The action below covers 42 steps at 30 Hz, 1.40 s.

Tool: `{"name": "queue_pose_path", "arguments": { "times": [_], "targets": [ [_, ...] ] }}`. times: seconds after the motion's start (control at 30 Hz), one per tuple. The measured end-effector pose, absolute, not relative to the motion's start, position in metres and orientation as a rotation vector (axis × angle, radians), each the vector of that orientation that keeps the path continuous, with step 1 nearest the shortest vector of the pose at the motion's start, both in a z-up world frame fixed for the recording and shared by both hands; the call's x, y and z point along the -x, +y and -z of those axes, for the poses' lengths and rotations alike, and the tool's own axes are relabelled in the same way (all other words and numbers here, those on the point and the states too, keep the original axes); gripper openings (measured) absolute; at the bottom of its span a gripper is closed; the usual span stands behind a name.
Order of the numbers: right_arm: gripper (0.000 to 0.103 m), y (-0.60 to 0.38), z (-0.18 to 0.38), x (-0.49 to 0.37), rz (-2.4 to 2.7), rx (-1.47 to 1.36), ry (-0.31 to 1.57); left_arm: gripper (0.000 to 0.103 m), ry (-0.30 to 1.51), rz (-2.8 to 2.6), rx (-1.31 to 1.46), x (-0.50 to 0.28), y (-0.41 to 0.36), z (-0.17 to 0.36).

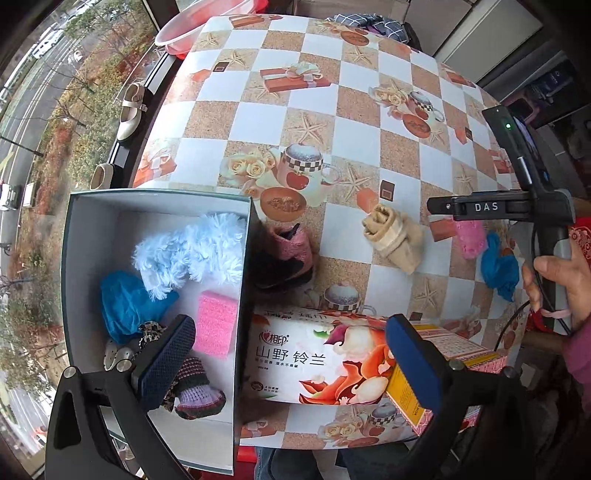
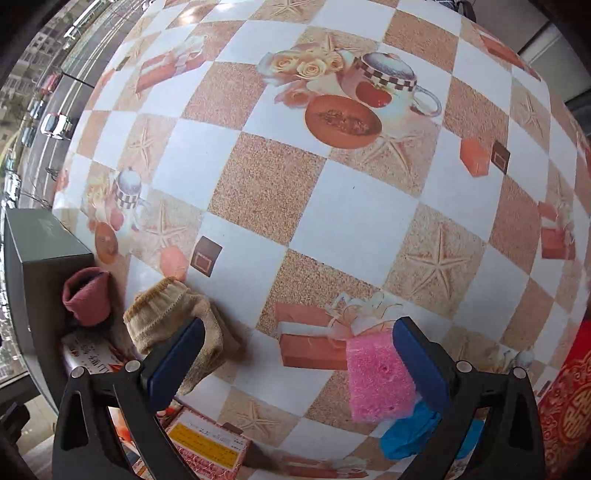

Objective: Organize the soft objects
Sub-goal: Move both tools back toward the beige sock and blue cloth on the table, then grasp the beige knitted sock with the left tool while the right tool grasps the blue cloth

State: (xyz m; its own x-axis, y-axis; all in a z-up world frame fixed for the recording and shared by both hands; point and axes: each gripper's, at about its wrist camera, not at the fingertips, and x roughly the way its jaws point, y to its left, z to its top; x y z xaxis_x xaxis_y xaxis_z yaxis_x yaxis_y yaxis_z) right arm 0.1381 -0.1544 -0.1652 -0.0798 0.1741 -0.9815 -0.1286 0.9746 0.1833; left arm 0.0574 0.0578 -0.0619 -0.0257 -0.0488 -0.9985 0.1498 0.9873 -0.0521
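An open grey box (image 1: 159, 201) at the table's left holds a fluffy white-blue item (image 1: 192, 251), a blue crumpled piece (image 1: 125, 302), a pink sponge (image 1: 216, 323) and a knitted purple sock (image 1: 197, 393). My left gripper (image 1: 291, 365) is open and empty, above the box edge and a tissue pack (image 1: 317, 365). A pink-and-dark sock (image 1: 286, 254) lies beside the box. A rolled beige sock (image 1: 393, 236) lies mid-table. My right gripper (image 2: 299, 360) is open, with a second pink sponge (image 2: 376, 380) against its right finger, a blue piece (image 2: 410, 435) below and the beige sock (image 2: 173, 317) at its left finger.
A yellow-labelled carton (image 2: 210, 446) lies by the tissue pack at the table's front edge. A pink basin (image 1: 199, 26) and folded checked cloth (image 1: 369, 22) sit at the far end. Shoes (image 1: 131, 110) stand on the window ledge to the left.
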Motion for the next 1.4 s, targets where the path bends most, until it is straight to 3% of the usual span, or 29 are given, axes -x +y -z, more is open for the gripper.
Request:
{"name": "queue_pose_path", "arguments": {
  "times": [0.1,0.37,0.6,1.03,1.33,1.4],
  "targets": [
    [0.103,-0.162,0.152,-0.125,-0.196,0.04,1.576,0.103,1.62,0.2,-0.061,-0.067,0.044,0.066],
    [0.103,-0.259,0.133,-0.068,0.04,-0.187,1.568,0.103,1.742,0.321,-0.184,-0.096,-0.029,0.117],
    [0.103,-0.321,0.176,-0.021,0.185,-0.411,1.614,0.103,1.781,0.34,-0.308,-0.098,-0.08,0.168],
    [0.103,-0.315,0.201,-0.027,0.275,-0.329,1.648,0.103,1.875,0.296,-0.419,-0.093,-0.102,0.231],
    [0.103,-0.3,0.206,-0.033,0.264,-0.299,1.652,0.103,1.946,0.267,-0.393,-0.108,-0.106,0.24],
    [0.099,-0.285,0.211,-0.032,0.243,-0.271,1.652,0.103,1.981,0.238,-0.365,-0.115,-0.107,0.243]
  ]
}}
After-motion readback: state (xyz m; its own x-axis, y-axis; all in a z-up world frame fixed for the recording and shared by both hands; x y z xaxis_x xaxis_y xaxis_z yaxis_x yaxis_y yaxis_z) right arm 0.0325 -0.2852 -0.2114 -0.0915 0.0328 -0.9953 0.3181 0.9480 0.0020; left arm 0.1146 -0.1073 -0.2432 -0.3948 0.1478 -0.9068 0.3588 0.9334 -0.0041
